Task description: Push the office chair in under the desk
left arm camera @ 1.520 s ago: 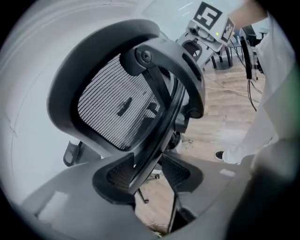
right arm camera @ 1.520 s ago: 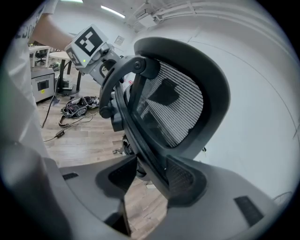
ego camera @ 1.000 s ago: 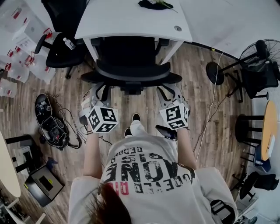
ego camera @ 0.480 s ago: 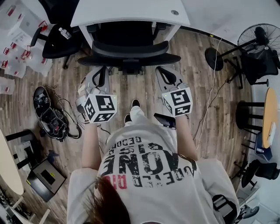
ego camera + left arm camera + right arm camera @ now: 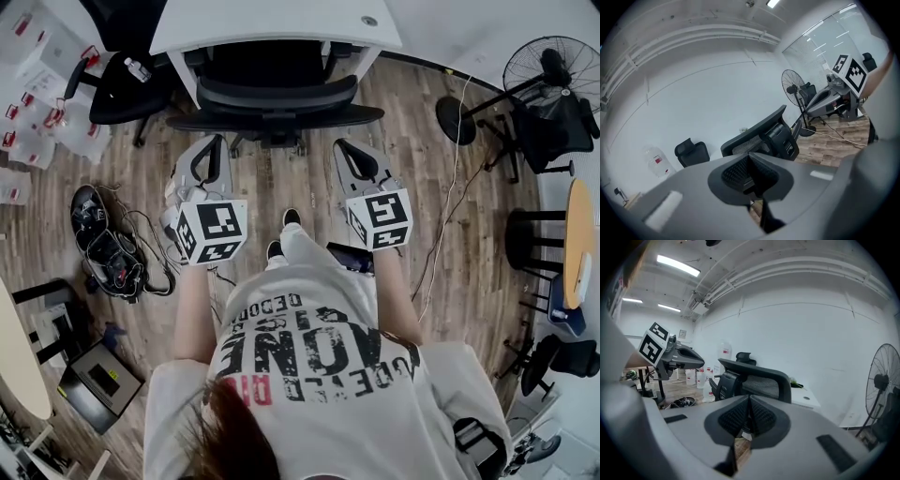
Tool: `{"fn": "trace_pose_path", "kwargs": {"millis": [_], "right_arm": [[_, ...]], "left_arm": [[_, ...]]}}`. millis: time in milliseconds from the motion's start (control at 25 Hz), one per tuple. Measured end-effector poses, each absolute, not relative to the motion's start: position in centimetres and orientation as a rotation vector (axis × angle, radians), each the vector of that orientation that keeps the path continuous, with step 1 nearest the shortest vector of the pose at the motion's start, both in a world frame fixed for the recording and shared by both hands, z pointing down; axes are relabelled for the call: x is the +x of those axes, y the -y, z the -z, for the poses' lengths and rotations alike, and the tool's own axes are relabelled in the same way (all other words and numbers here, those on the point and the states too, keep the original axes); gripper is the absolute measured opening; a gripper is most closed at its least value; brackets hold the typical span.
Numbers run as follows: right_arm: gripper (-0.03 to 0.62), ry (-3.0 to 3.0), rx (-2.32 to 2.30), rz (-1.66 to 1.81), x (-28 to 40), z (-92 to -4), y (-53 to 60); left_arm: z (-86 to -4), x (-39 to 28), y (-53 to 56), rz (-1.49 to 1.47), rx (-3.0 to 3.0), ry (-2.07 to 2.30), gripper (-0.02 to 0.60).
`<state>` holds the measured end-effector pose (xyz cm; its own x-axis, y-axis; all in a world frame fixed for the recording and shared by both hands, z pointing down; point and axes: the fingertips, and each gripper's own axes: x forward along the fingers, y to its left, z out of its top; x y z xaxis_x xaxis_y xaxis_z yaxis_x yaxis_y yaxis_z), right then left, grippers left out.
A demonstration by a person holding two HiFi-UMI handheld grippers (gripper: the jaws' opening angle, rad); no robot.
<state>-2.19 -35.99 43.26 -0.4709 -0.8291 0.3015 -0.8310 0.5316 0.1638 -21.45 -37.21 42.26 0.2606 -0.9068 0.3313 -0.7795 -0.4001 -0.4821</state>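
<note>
Office chair (image 5: 270, 67) stands tucked under desk (image 5: 272, 23), backrest (image 5: 277, 97) at its edge. Left gripper (image 5: 212, 142) and right gripper (image 5: 343, 150) both closed, empty, clear of backrest — an uneven further push could slip off its curved rim or swivel the chair against the desk

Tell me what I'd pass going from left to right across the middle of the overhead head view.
tangle of black cables → left gripper → person's shoes → right gripper → round wooden table at the right edge. The office chair spans both grippers, so it has no clear place in the order.
</note>
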Motion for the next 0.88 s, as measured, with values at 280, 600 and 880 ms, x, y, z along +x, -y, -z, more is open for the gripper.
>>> {"fn": "trace_pose_path", "kwargs": {"millis": [280, 600, 880], "right_arm": [[0.015, 2.496, 1.507, -0.048, -1.4, -40.9, 35.9], [0.015, 2.573, 1.556, -0.075, -1.2, -38.2, 36.2], [0.015, 2.654, 1.511, -0.065, -1.0, -35.8, 36.4]], "left_arm": [[-40.7, -21.3, 36.8, 0.748, -2.318, -1.613, 0.011], [-36.8, -20.6, 37.0, 0.374, -2.492, -1.766, 0.011], [-34.3, -18.7, 37.3, 0.276, -2.471, -1.795, 0.011]]}}
